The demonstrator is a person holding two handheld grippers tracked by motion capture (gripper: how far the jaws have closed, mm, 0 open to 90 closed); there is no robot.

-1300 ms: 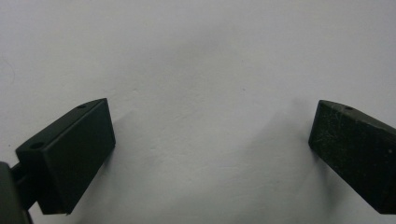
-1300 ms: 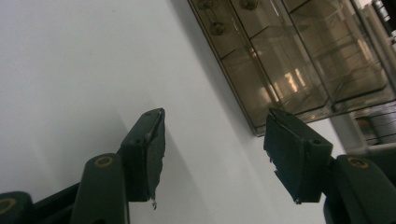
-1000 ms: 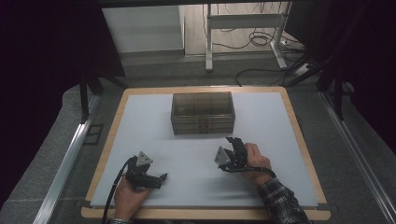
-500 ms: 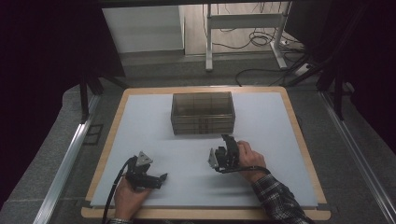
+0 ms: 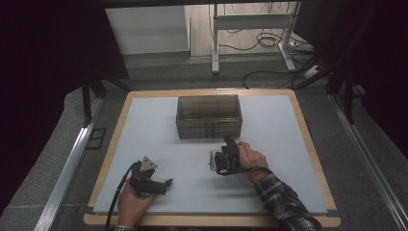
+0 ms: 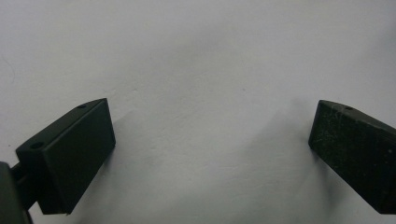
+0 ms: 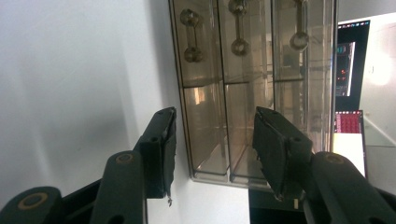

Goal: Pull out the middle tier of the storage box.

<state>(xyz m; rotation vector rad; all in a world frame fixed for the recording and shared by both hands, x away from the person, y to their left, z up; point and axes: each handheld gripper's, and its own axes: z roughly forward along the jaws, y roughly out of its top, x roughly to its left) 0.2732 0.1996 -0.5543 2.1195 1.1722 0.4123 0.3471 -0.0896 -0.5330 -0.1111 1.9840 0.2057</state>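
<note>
A smoky see-through drawer box [image 5: 209, 115] stands at the back middle of the white board [image 5: 279, 130]. My right gripper [image 5: 229, 143] sits just in front of the box's lower right corner, turned on its side and pointing at it. In the right gripper view the jaws of the right gripper [image 7: 212, 140] stand partly apart with nothing between them; they have just been closing. The drawer fronts [image 7: 243, 84] and their knobbed handles [image 7: 189, 35] lie a short way beyond. My left gripper [image 5: 166, 183] rests at the front left, and in its own view the left gripper [image 6: 210, 135] is wide open over bare board.
The board has a wooden rim [image 5: 118, 130] and lies on a grey mat with metal rails [image 5: 72, 159] at both sides. Desk legs and cables [image 5: 260, 38] stand on the floor beyond. A lit screen [image 7: 348, 70] shows behind the box.
The right hand has moved left and a little toward the box front, its gripper turning onto its side. The left hand has stayed put.
</note>
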